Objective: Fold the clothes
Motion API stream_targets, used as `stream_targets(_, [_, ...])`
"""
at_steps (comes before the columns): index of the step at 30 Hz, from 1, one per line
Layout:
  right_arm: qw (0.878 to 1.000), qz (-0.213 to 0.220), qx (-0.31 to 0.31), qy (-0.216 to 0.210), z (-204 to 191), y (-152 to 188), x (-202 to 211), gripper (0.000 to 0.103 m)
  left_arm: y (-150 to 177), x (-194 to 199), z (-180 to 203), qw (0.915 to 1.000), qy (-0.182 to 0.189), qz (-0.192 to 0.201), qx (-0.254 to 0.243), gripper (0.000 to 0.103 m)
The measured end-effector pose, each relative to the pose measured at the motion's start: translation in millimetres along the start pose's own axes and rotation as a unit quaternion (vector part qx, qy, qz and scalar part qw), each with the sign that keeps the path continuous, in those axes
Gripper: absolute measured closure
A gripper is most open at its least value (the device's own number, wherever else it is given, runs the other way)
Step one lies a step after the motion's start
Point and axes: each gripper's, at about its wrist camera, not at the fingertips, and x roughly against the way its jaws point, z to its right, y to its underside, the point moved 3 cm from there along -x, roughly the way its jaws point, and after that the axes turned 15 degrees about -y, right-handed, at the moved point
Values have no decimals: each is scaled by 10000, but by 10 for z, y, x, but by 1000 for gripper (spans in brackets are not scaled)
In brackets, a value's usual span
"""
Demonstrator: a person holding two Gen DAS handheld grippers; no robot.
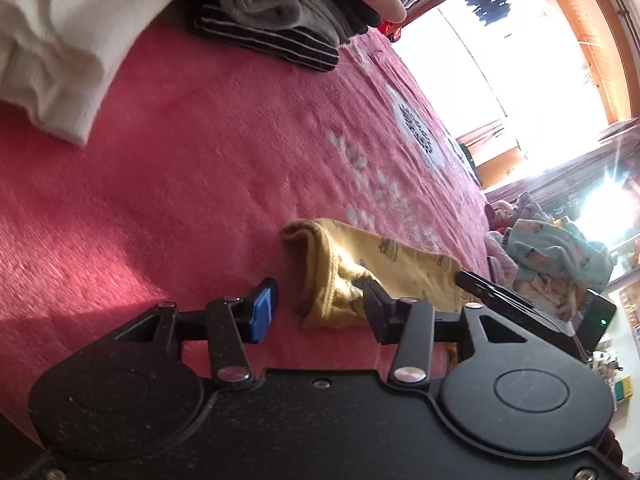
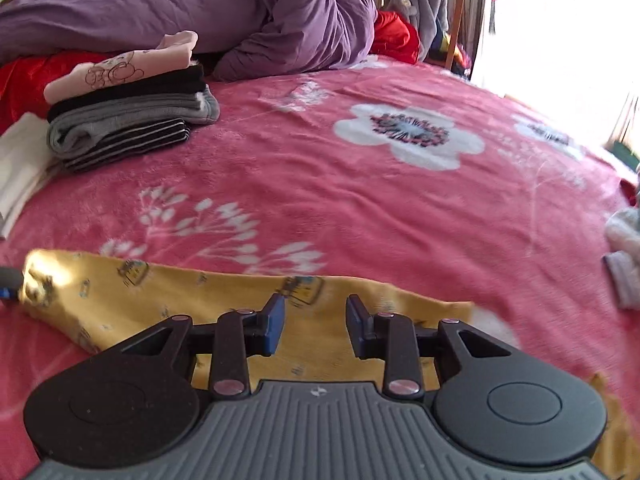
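A yellow printed garment (image 1: 376,264) lies on the pink flowered blanket (image 1: 200,168). In the left wrist view my left gripper (image 1: 320,300) is open, its jaws standing either side of the garment's near folded end, low over the blanket. In the right wrist view the same garment (image 2: 160,300) stretches flat across the blanket (image 2: 360,208). My right gripper (image 2: 314,320) is open and hovers just above its middle. The other gripper's tip (image 2: 8,280) shows at the garment's left end.
A stack of folded clothes (image 2: 128,120) sits at the back left, also seen in the left wrist view (image 1: 288,12). White folded cloth (image 1: 52,40) lies beside it. A purple duvet (image 2: 200,8) is behind. Loose clothes (image 1: 552,256) pile at the bed's edge.
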Motion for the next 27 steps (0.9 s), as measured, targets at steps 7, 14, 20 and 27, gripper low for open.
stream_targets(7, [9990,-385,-143,189,2,48,-289,68,27,40,-119,9973,336,-478,443,97])
stream_targets(14, [9976,-616,136,292,-54,10,-329,64,-106,122,-187,9987,-44,1,513,69])
stream_targets(20, [9990,-360,141,221,-151,-19,-209,64,-200,-106,59,9992,-325,228,47,76])
stream_targets(27, [9925,-628,1044,92,-533,226,-128,55,-126,-253,199,9892,-1083,599,-785,92])
